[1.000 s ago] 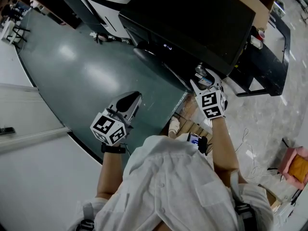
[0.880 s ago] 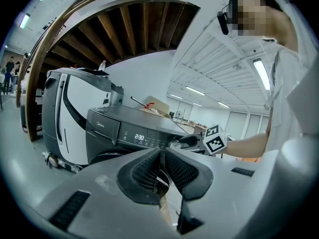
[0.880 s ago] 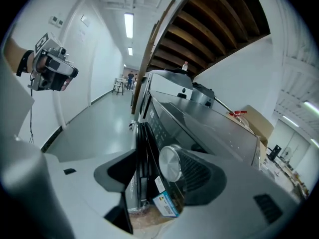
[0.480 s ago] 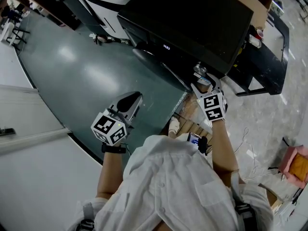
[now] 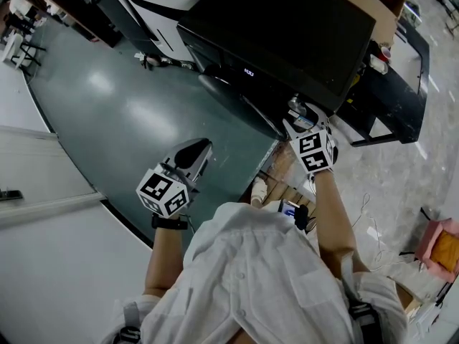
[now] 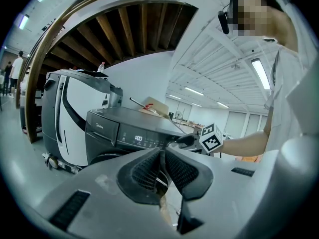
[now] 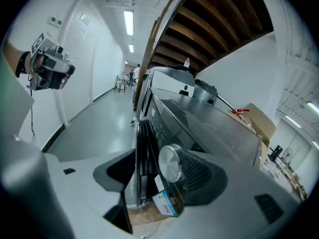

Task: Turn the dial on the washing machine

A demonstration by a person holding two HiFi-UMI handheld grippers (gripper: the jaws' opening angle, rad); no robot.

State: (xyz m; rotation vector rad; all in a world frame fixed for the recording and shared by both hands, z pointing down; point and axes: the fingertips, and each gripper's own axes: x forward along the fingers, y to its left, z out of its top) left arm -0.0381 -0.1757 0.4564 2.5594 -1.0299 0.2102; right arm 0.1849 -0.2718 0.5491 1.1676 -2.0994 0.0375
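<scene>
The dark washing machine [image 5: 287,27] stands ahead of me with its display [image 6: 138,139] lit. In the right gripper view its round silver dial [image 7: 169,163] sits between the jaws of my right gripper [image 7: 154,164]. The dial is close against the right pad, a wide gap separates it from the left one, and the gripper is open. From the head view the right gripper [image 5: 305,118] is at the dial [image 5: 297,104] on the machine's front corner. My left gripper [image 5: 195,151] hangs over the floor, away from the machine, with its ribbed pads [image 6: 144,169] pressed together on nothing.
A white appliance [image 6: 65,118] stands beside the washing machine. A cardboard box [image 5: 391,9] rests at the machine's far side, next to a black table [image 5: 391,99]. Wooden slats [image 5: 283,181] lie under the machine's front. A pink thing [image 5: 439,246] is on the floor at the right.
The right gripper has shifted a little up and closer to the dial. The left gripper has stayed where it was.
</scene>
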